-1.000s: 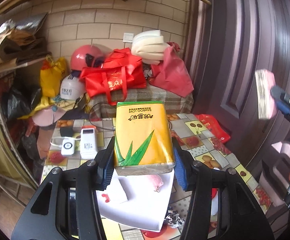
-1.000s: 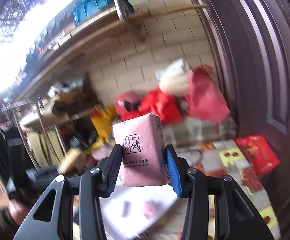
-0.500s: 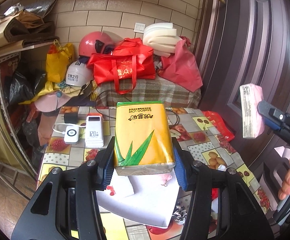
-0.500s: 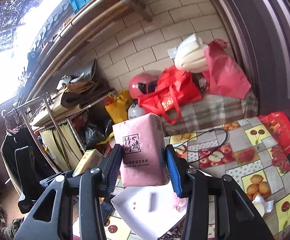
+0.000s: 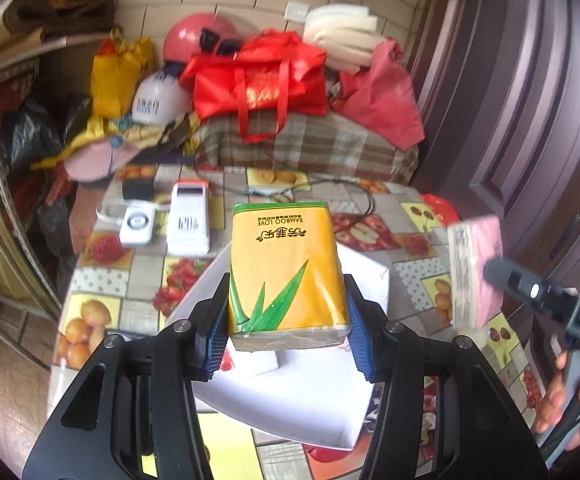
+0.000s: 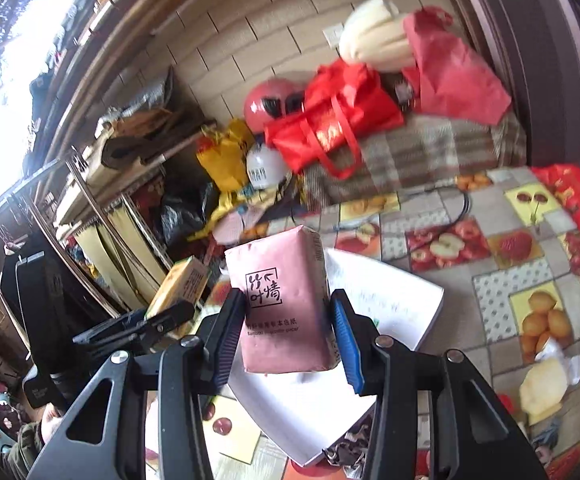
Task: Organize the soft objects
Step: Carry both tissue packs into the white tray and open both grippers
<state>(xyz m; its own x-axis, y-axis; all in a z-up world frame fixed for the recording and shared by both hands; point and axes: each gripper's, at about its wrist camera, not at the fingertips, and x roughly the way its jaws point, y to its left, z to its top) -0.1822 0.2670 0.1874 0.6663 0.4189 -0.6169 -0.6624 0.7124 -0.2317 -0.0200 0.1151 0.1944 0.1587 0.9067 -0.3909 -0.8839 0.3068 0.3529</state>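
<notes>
Reading "BAMBOO LOVE" on yellow tissue pack (image 5: 286, 276), clamped in left tool (image 5: 286, 330).

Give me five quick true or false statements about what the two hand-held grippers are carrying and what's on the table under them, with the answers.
1. The left hand-held gripper grips a yellow tissue pack. True.
2. The right hand-held gripper is empty. False: it grips a pink tissue pack.
3. A white tray lies on the fruit-patterned tablecloth below the packs. True.
4. The yellow pack already rests in the tray. False: it is held above it.
5. The white power bank sits inside the tray. False: it lies on the tablecloth beyond it.
</notes>
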